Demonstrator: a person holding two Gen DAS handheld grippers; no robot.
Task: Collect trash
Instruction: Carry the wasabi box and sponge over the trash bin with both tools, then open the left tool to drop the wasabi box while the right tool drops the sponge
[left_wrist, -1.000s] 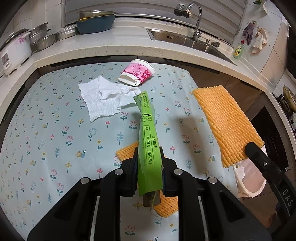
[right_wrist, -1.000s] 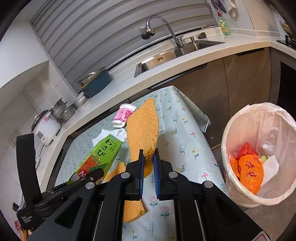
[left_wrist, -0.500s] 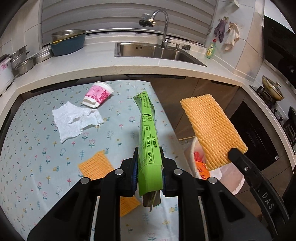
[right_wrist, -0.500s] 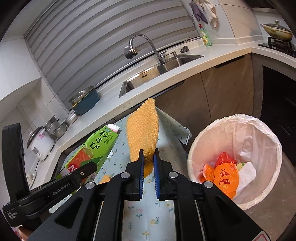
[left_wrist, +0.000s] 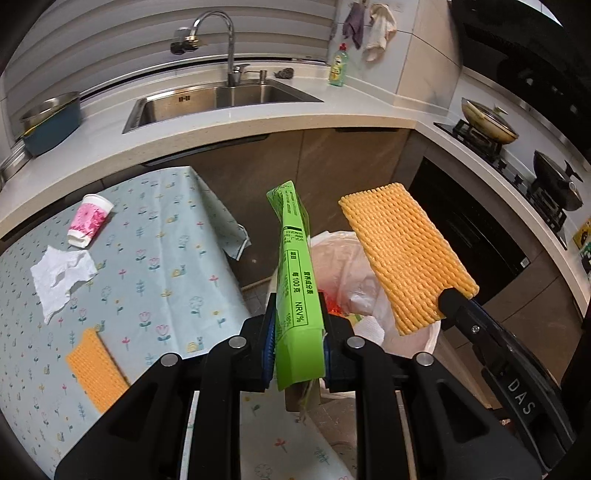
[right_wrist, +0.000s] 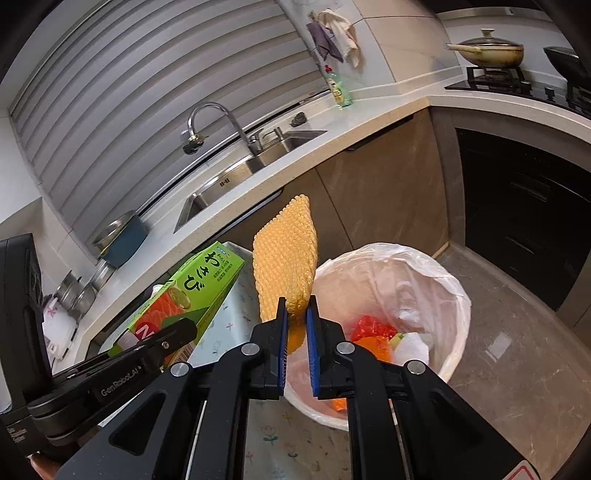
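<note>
Left tongs (left_wrist: 297, 345) are clenched on a green wasabi box (left_wrist: 297, 273), which sticks up toward 12 o'clock over the lined trash bin (left_wrist: 343, 266). Right tongs (right_wrist: 295, 325) are clamped on an orange foam net (right_wrist: 286, 266), held just left of and above the trash bin's rim (right_wrist: 391, 251); orange and red wrappers (right_wrist: 371, 334) lie inside. On the flowered worktop (left_wrist: 162, 258), at 9 to 10 o'clock in the left wrist view, sit a pink paper cup (left_wrist: 89, 220) on its side, a crumpled tissue (left_wrist: 61, 275) and a second foam net piece (left_wrist: 96, 371), each apart from the others.
</note>
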